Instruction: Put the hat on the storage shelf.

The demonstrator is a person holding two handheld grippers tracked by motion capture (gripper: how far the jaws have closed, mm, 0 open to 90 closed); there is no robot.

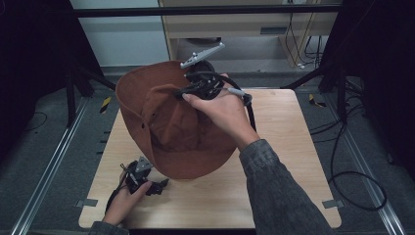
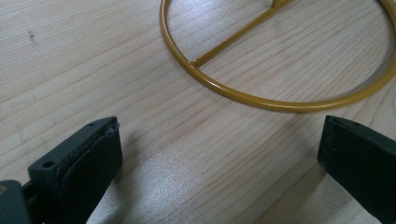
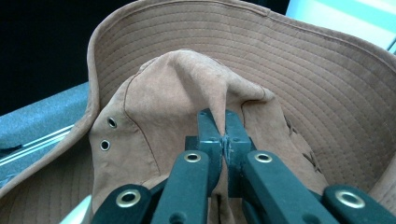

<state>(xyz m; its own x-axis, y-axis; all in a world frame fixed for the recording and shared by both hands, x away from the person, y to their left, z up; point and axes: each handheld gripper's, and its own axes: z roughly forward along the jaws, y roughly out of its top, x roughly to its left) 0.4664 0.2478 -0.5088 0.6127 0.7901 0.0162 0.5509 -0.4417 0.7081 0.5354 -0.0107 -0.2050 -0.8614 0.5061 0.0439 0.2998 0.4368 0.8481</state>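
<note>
brown hat (image 1: 171, 127), wide stitched brim, two eyelets, crown creased; held tilted above desk (image 1: 288, 147). right gripper (image 3: 225, 126) pinched shut on hat crown. left gripper (image 2: 219, 154) spread wide, empty, near yellow ring (image 2: 243, 95).

The table (image 1: 288, 161) is a square top of light wood with a visible grain. It stands on a grey floor (image 1: 54, 161). A yellow metal ring (image 2: 243, 95) with a thin bar across it lies flat on the wood, just ahead of the open left gripper (image 2: 219, 154), which is low over the table near the front left corner. The wood under its jaws is bare.
</note>
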